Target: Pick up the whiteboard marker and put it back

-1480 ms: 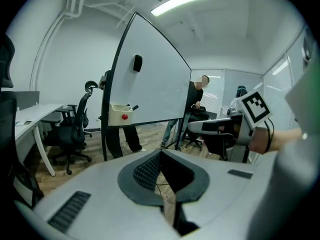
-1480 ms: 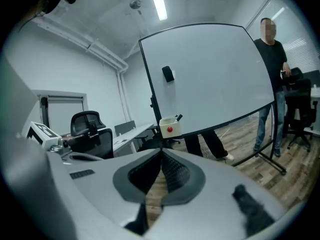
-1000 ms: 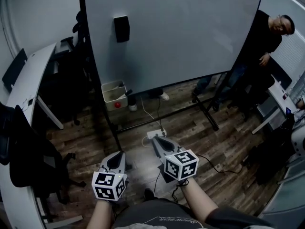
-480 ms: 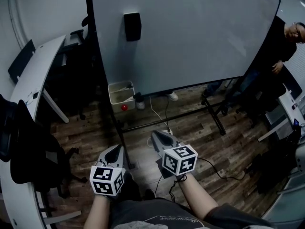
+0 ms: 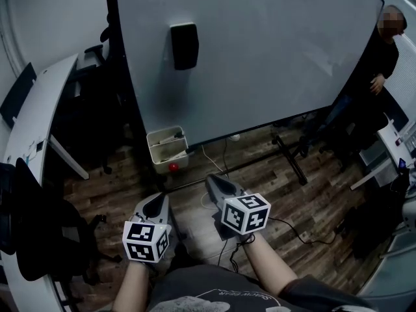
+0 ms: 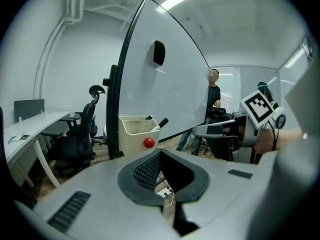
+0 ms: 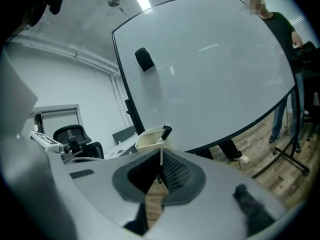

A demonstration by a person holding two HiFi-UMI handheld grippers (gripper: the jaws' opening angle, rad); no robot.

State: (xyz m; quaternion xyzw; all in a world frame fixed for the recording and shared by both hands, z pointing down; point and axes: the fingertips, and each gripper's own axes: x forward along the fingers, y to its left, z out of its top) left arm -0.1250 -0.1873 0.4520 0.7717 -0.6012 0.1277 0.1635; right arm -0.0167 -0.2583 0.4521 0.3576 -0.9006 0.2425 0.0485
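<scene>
A cream marker bin (image 5: 167, 150) hangs at the whiteboard's (image 5: 260, 51) lower left corner, with a red ball (image 5: 173, 166) on its front. Whiteboard markers stick out of it: a black-capped marker (image 6: 161, 124) in the left gripper view, the same marker (image 7: 165, 132) in the right gripper view. My left gripper (image 5: 156, 200) is shut and empty, just below the bin. My right gripper (image 5: 212, 182) is shut and empty too, to the bin's lower right. Both point toward the bin (image 6: 136, 134), which stands close ahead of the jaws. Neither touches it.
A black eraser (image 5: 184, 45) sticks to the board. A person (image 5: 383, 64) stands at the board's right edge. A white desk (image 5: 36, 129) and black office chairs (image 5: 39, 226) fill the left side. Cables (image 5: 286, 223) lie on the wooden floor; the stand's foot (image 5: 289, 158) runs right.
Both grippers have moved forward toward the whiteboard. The bin now lies much closer to their tips. Both jaws stay shut and empty.
</scene>
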